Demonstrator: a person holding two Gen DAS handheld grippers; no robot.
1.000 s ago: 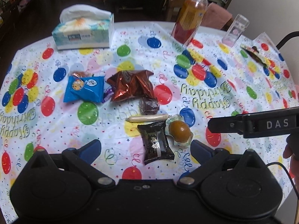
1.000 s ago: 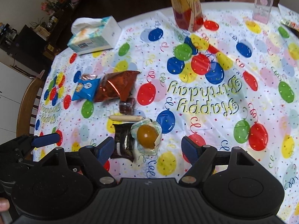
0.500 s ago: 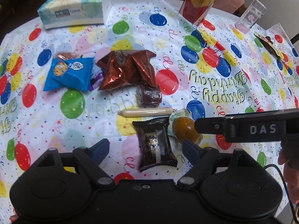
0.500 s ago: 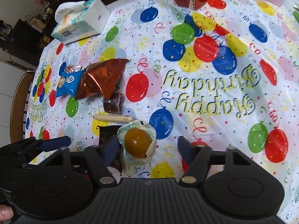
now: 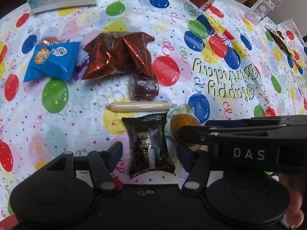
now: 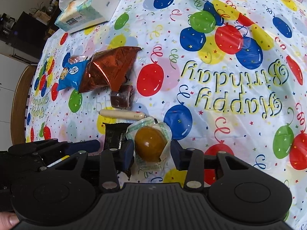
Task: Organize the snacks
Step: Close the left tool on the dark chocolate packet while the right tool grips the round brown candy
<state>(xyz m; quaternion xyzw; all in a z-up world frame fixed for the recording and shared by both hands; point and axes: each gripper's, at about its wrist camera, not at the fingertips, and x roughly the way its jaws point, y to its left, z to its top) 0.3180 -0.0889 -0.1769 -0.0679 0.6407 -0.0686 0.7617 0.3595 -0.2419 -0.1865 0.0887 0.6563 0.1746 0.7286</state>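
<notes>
A balloon-print cloth is spread over the table. Both grippers are held spread: the left around a black packet, the right around a wrapped egg. A chair is shown only by the right view.

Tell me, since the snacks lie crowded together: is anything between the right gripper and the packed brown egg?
Nothing visible. The right gripper is open with the egg already between its fingers. The black packet lies close beside the left finger, but outside the gap.
</notes>
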